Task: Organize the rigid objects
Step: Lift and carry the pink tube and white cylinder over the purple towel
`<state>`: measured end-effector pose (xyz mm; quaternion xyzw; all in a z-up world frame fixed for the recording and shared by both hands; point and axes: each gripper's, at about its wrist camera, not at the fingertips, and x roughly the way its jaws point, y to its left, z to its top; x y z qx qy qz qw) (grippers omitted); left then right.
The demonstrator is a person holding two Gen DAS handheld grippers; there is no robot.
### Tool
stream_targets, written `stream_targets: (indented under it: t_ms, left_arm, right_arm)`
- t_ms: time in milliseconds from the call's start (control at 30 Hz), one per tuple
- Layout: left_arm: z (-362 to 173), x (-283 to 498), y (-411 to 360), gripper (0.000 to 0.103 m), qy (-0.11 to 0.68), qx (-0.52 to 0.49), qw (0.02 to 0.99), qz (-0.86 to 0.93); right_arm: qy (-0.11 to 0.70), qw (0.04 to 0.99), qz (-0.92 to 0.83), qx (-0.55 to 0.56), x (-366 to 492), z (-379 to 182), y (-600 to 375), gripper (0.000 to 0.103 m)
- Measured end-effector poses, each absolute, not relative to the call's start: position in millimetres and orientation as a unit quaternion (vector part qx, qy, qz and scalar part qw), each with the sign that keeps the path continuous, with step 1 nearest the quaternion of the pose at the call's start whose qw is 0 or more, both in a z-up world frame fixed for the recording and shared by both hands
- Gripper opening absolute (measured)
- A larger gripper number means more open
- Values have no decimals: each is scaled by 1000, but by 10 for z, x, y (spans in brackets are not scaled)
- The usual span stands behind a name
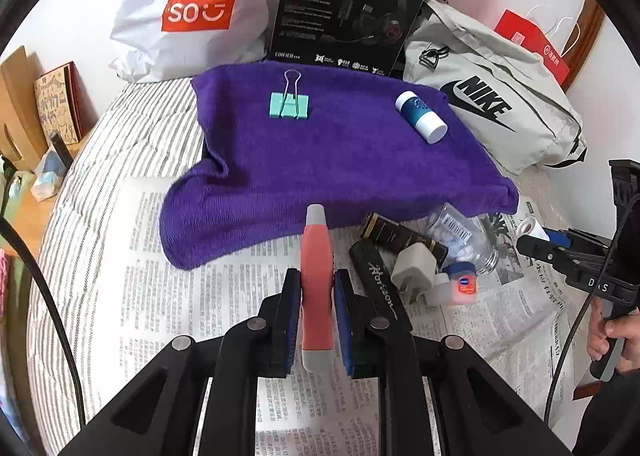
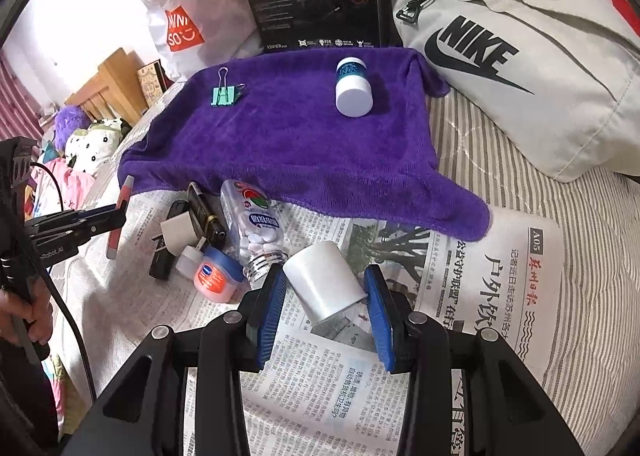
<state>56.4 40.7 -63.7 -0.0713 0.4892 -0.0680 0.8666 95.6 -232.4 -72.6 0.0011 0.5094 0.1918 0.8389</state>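
My left gripper (image 1: 317,276) is shut on a coral pen-shaped tool with grey ends (image 1: 316,256), which hangs above the newspaper (image 1: 224,296) near the purple towel (image 1: 340,160). In the right wrist view the same left gripper (image 2: 110,221) and tool (image 2: 123,192) show at the left. My right gripper (image 2: 326,284) is shut on a white cylinder (image 2: 324,280). A teal binder clip (image 1: 289,104) and a blue-and-white bottle (image 1: 421,116) lie on the towel. A loose pile holds a clear pill bottle (image 2: 256,224), a Vaseline jar (image 2: 218,274), a white charger plug (image 2: 176,234) and a black Horizon case (image 1: 380,288).
A Miniso bag (image 1: 192,4), a black headphone box (image 1: 344,4) and a grey Nike bag (image 1: 492,108) stand behind the towel. Red bags (image 1: 532,44) lean on the wall. Striped bedding (image 2: 580,256) lies around the newspaper. A person's hand (image 1: 612,336) grips the right handle.
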Motion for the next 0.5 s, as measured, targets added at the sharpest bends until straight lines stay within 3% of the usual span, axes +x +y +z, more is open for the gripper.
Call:
stream_targets:
  t_ms: [500]
  left_arm:
    - [-358, 883, 495, 17, 467, -60, 879, -73]
  right_arm:
    - [490, 848, 202, 5, 1194, -513, -2250, 40]
